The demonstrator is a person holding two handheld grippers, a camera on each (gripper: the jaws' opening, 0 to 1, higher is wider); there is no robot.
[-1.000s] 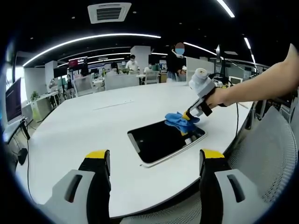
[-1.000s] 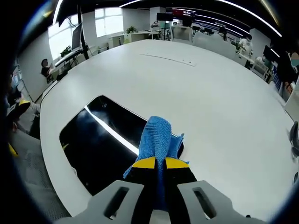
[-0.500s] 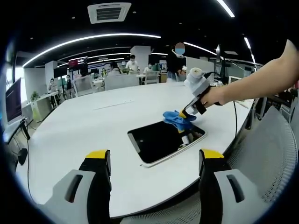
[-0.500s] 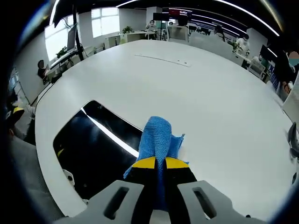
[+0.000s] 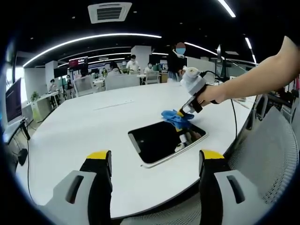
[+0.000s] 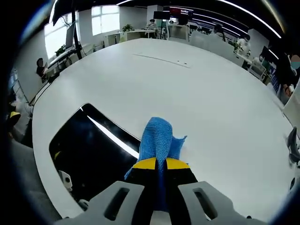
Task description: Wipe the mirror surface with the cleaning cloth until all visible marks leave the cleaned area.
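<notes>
A dark rectangular mirror (image 5: 164,140) lies flat on the white table (image 5: 84,136), near its front edge. In the left gripper view my right gripper (image 5: 180,114), held by a bare arm coming from the right, is shut on a blue cleaning cloth (image 5: 173,117) at the mirror's far edge. In the right gripper view the blue cloth (image 6: 157,143) sticks out from the yellow-tipped jaws of the right gripper (image 6: 156,164), over the rim of the mirror (image 6: 89,150). My left gripper (image 5: 150,157) hangs open in front of the table with nothing between its jaws.
A grey mesh chair (image 5: 267,154) stands at the right of the table. A thin strip (image 6: 161,58) lies on the far part of the tabletop. People, desks and monitors fill the office behind. A cable (image 5: 233,124) trails off the table's right edge.
My right gripper has slid with the cloth from the mirror's right end toward its far edge and a little left. The left gripper has stayed still.
</notes>
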